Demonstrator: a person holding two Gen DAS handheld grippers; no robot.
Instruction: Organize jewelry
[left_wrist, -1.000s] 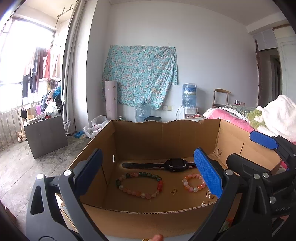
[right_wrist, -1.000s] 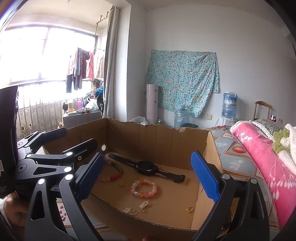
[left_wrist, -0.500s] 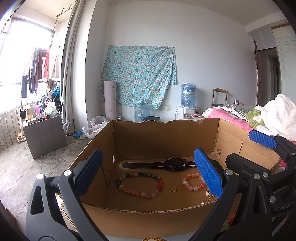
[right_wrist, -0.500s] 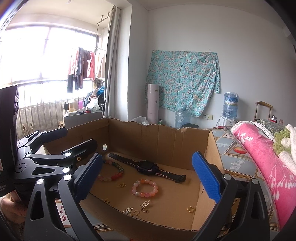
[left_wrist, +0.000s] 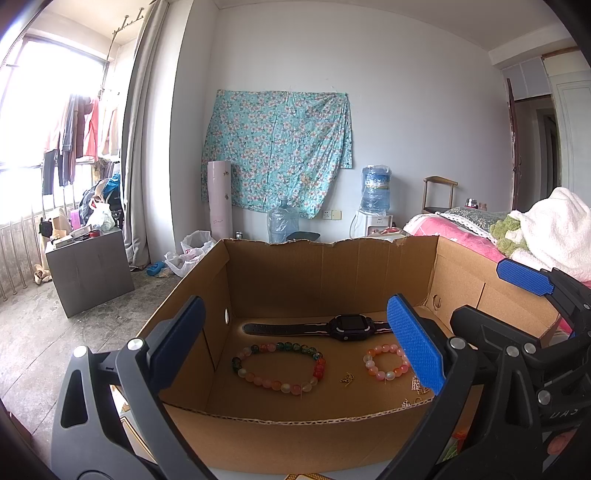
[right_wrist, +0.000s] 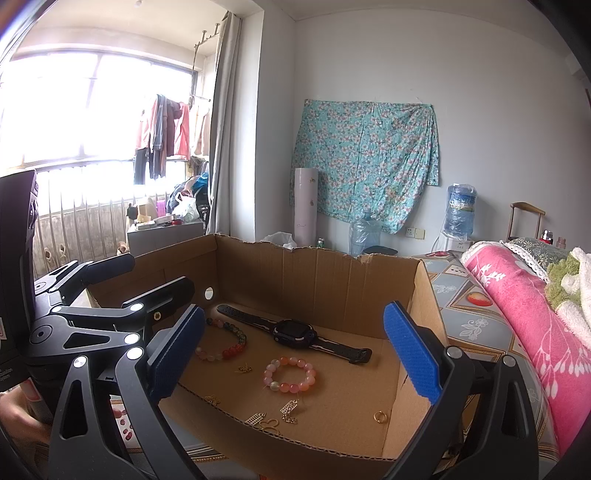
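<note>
I see the jewelry lying on the floor of an open cardboard box (left_wrist: 369, 432). A black watch (left_wrist: 349, 326) is stretched flat along the back wall, its strap running sideways. In front of it lies a long bead bracelet (left_wrist: 277, 367) in green, pink and orange, and to its right a smaller pink bead bracelet (left_wrist: 386, 362). Between the two bracelets sits a tiny gold charm (left_wrist: 347, 378). From my right camera I can also pick out more small gold pieces (right_wrist: 273, 419) near the front wall and a gold ring (right_wrist: 379, 416) toward the right front corner; they are too small for me to describe further.

My left gripper (left_wrist: 295, 350) is held level in front of the box's near wall, pointing into it, with its blue pads spread wide and nothing between them. It hovers above the front edge and touches none of the jewelry. My right gripper (right_wrist: 293, 356) sits just to the right of the left one, also aimed into the box from the front, its jaws likewise wide apart and empty. In the right view I see the left gripper's black frame at the left side, over the box's left front corner. A bit of a hand shows at the lower left edge of that view, behind the frame.

To the right of the box is a bed with a pink blanket (right_wrist: 524, 317). Behind it a flowered cloth (left_wrist: 277, 155) hangs on the white wall, with a water dispenser (left_wrist: 375, 195) beside it.
</note>
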